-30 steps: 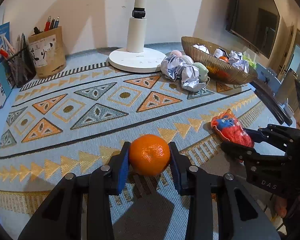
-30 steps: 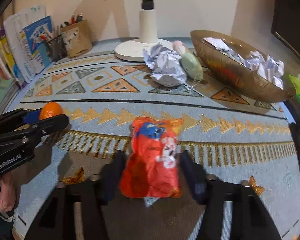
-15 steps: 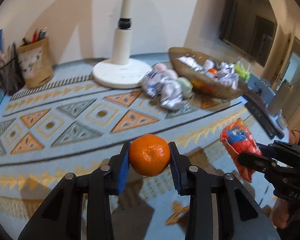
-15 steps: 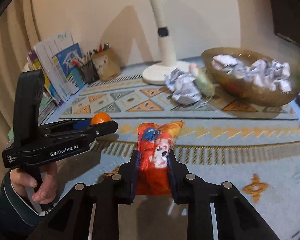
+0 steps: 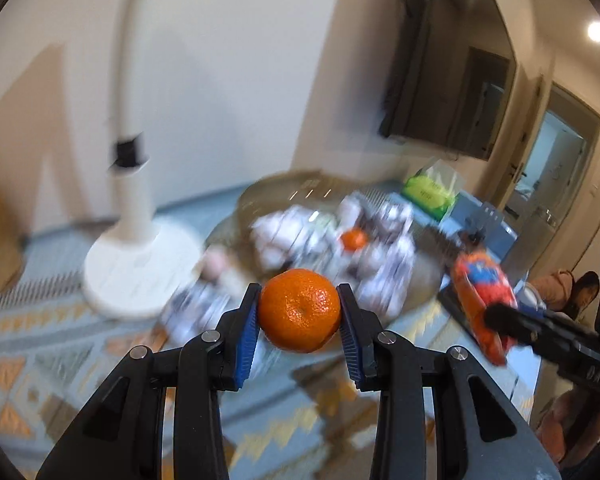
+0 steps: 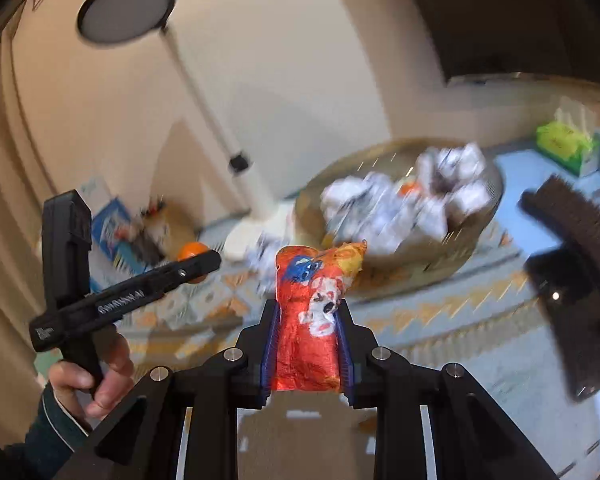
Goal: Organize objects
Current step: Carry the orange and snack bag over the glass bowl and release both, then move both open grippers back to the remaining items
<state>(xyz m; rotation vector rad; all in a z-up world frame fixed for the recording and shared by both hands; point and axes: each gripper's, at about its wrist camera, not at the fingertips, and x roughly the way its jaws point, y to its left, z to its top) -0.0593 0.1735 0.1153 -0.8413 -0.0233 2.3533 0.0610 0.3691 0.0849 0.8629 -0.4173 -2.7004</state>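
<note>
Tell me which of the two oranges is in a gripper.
The nearer orange, clamped between the left gripper's blue pads. The other orange lies loose among crumpled papers in the woven basket.

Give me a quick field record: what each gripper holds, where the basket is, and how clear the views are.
left gripper: shut on mandarin, lifted above the rug
right gripper: shut on snack packet, lifted
basket: ahead of both grippers, holds crumpled paper and another orange fruit
lamp base: left of the basket
image: background motion-blurred, held items sharp
</note>
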